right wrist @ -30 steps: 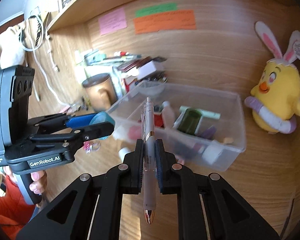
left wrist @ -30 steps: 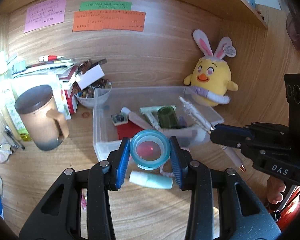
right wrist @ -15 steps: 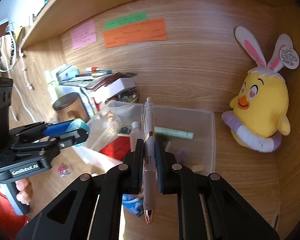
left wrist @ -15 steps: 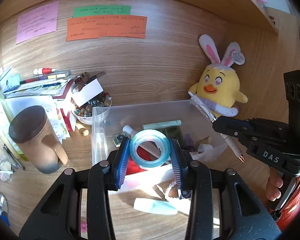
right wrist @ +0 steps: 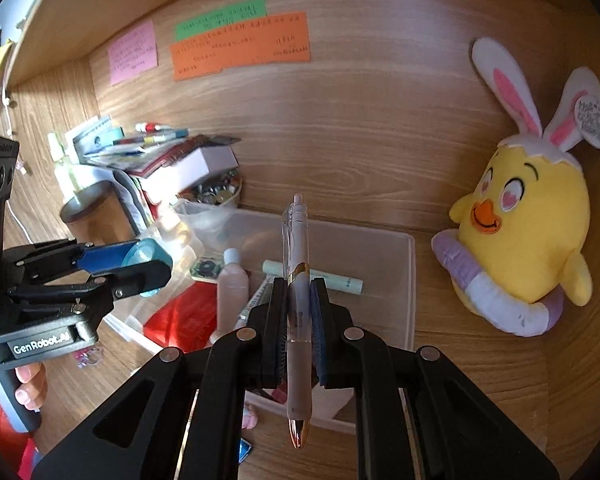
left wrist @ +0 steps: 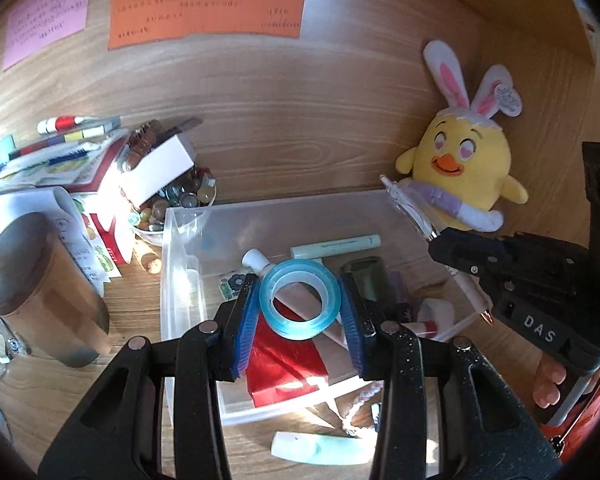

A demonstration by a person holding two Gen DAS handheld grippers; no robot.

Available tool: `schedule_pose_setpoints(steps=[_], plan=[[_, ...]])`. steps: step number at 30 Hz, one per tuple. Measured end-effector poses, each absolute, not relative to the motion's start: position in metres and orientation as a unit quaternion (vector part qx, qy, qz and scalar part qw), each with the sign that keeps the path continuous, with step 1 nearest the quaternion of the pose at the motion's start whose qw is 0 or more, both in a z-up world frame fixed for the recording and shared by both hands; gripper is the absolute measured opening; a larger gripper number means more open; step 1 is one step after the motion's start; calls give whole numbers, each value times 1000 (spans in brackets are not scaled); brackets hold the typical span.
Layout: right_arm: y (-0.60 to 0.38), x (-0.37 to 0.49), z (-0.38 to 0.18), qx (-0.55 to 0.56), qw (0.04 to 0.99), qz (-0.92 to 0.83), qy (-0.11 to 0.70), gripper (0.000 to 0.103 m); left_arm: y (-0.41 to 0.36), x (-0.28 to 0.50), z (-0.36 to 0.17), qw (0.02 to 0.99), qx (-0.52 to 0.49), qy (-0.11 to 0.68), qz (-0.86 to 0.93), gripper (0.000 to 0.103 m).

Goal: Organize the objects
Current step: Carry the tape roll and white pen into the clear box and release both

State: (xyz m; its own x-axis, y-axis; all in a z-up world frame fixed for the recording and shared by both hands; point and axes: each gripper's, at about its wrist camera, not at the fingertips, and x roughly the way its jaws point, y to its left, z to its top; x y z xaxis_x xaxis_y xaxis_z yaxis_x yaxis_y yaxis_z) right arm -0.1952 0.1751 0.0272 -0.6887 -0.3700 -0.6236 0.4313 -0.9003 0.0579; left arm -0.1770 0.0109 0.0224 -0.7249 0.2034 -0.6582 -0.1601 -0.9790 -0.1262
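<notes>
My left gripper is shut on a light blue tape roll, held above the clear plastic bin. In the right wrist view the same gripper shows at the left with the roll in its blue pads. A pale pink pen stands upright between the pads of my right gripper, which is shut on it over the bin's near right part. From the left wrist view the pen slants across the bin's right wall. The bin holds a red packet, a pink bottle, a mint tube and other small items.
A yellow chick plush sits right of the bin against the wooden back wall. A brown mug, stacked papers and boxes and a bowl of small stones crowd the left. A mint case lies on the desk in front of the bin.
Both grippers have moved forward over the bin with the tape roll and the pen still held. The bin and the plush now appear closer and lower in both views.
</notes>
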Motion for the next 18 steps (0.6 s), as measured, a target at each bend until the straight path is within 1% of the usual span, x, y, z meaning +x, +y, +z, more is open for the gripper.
schedule_pose_setpoints(steps=[11,18], plan=[[169,-207,3,363,213,-905,64,10,13,-194,0,103,-386,-32,916,39],[167,-209,0,370,208,-903,68,10,17,-196,-7,110,-398,-29,910,39]])
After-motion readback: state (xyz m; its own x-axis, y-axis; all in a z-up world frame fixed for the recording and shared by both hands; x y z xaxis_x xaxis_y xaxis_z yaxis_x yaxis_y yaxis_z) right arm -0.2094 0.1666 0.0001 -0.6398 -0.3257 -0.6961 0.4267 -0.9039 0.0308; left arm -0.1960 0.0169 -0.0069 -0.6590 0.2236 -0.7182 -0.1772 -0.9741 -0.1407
